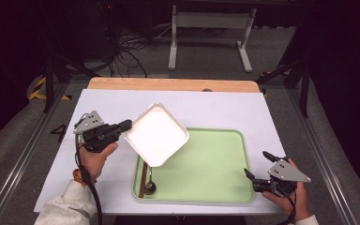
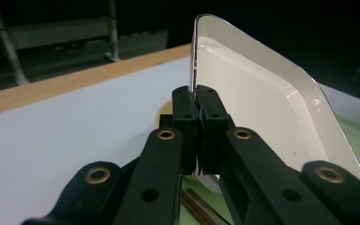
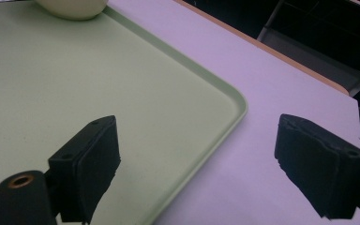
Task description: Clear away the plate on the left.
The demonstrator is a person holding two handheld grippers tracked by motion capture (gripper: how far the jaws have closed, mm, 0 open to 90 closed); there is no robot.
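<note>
White table (image 1: 98, 108): left tool (image 1: 126, 124) clamped on square plate (image 1: 157, 136), right tool (image 1: 258, 164) agape

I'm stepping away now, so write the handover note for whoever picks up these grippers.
Left gripper: jaws shut on the rim of the white square plate, held tilted above the left end of the green tray.
Right gripper: jaws open, holding nothing, straddling the tray's near right corner.
On the tray: chopsticks and a spoon lie at its left end, below the plate.
Done: plate gripped and lifted.
Left: set the plate down, probably on the white table or the tray; its destination cannot be told from here.
</note>
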